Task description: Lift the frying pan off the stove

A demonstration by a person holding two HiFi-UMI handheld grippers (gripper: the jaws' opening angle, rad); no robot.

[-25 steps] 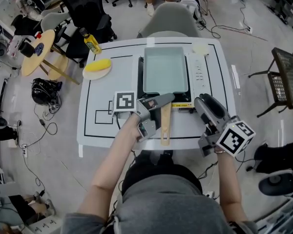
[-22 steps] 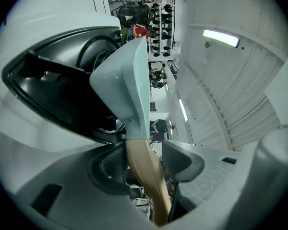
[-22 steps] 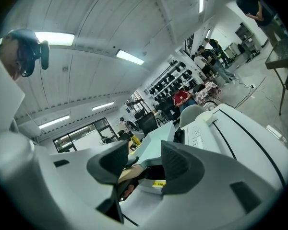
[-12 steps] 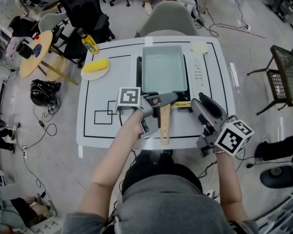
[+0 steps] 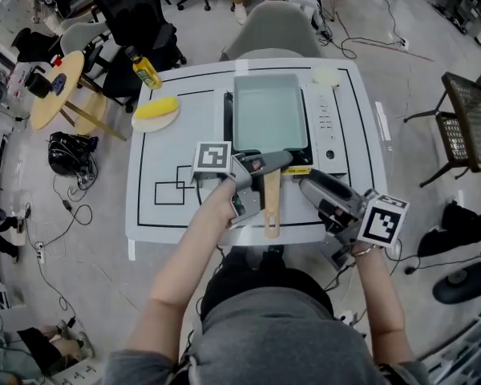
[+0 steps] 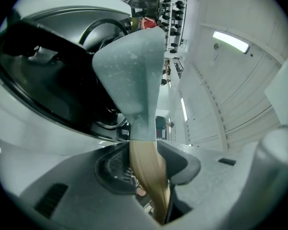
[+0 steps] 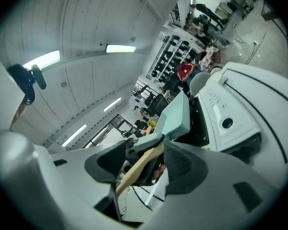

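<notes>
A pale green rectangular frying pan [image 5: 271, 112] sits on the black-and-white stove [image 5: 330, 123] at the middle of the white table [image 5: 164, 147]. Its wooden handle [image 5: 271, 211] points toward me. My left gripper [image 5: 264, 183] is closing, and its pads press on the handle [image 6: 146, 166] just below the pan's neck [image 6: 129, 56]. My right gripper [image 5: 311, 195] hangs to the right of the handle and points left at it. Its jaws are opening with nothing between the pads. In the right gripper view the handle [image 7: 141, 164] and the pan [image 7: 175, 116] lie ahead.
A plate with a yellow item [image 5: 157, 112] lies at the table's back left, and a small white disc [image 5: 327, 77] at the back right. Black tape outlines [image 5: 170, 191] mark the table's left front. A grey chair [image 5: 271, 29] stands behind the table and a round wooden table [image 5: 52, 87] far left.
My left gripper's jaws have come together round the wooden handle. My right gripper has swung left and closer to the handle, now pointing at it.
</notes>
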